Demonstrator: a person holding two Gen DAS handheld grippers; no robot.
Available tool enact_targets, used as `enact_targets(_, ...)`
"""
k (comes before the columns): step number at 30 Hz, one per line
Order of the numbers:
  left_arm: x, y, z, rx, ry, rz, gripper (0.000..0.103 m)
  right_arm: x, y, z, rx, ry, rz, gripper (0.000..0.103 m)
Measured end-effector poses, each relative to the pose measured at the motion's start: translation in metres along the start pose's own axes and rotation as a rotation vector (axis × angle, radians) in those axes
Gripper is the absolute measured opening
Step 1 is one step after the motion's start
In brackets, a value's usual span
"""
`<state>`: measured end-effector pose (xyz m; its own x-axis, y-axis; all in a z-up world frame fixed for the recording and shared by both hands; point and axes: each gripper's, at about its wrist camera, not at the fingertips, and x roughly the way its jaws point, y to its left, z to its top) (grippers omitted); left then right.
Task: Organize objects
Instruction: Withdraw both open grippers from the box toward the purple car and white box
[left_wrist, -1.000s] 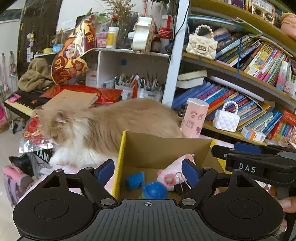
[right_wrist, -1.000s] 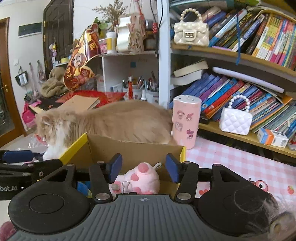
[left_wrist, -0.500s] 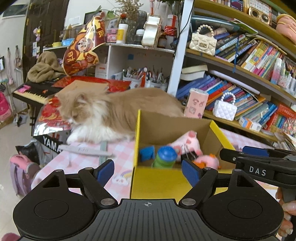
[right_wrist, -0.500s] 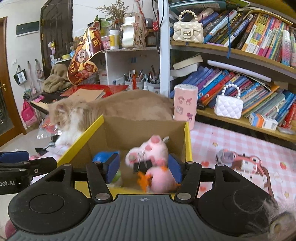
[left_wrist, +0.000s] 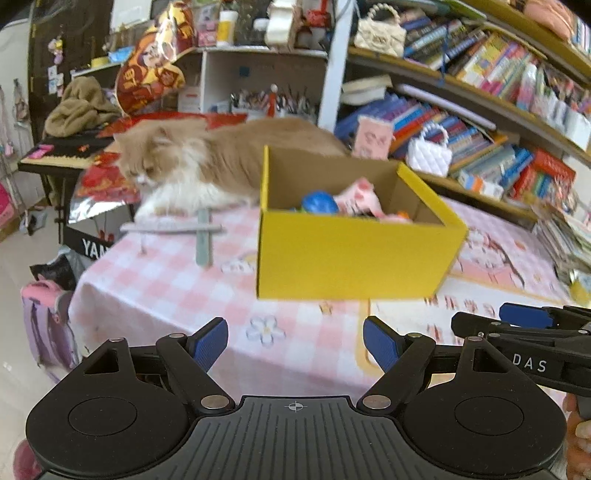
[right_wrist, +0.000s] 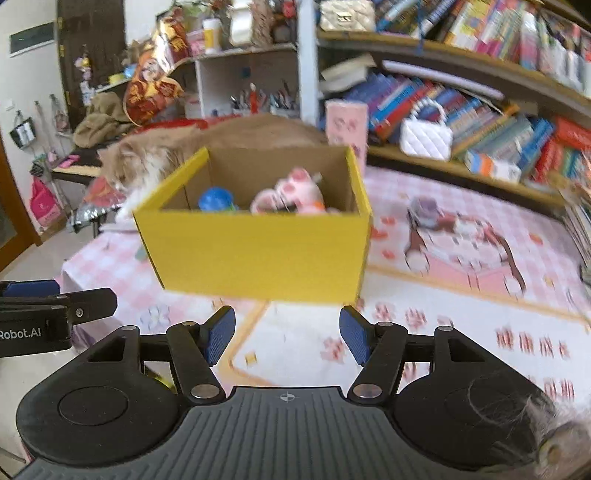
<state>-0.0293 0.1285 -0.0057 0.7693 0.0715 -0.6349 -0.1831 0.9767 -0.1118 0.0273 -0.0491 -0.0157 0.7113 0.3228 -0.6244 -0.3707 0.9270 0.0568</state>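
Note:
A yellow cardboard box stands on the pink checked tablecloth; it also shows in the right wrist view. Inside lie a pink plush toy and a blue-capped item. My left gripper is open and empty, in front of the box and apart from it. My right gripper is open and empty, also in front of the box. Each gripper shows at the edge of the other's view.
A long-haired orange and white cat lies on the table behind the box. A pink cylinder stands behind it. Bookshelves with white handbags fill the back right. A keyboard and clutter stand at the left. A small grey toy lies right of the box.
Both grippers have pulled back from over the box toward the table's front edge. The box now sits well ahead of them. The cat has stayed behind the box.

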Motion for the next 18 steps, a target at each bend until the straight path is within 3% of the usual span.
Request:
enact_targets(10,0.005,-0.034,-0.014,0.080,0.055,-0.068,0.082,-0.017,-0.024,-0.031,0.111,0.042,-0.091,0.062)
enact_targets(18,0.022,-0.081,-0.009,0.161,0.078,-0.135,0.083,-0.023,-0.069,-0.040,0.189,0.047,-0.170,0.063)
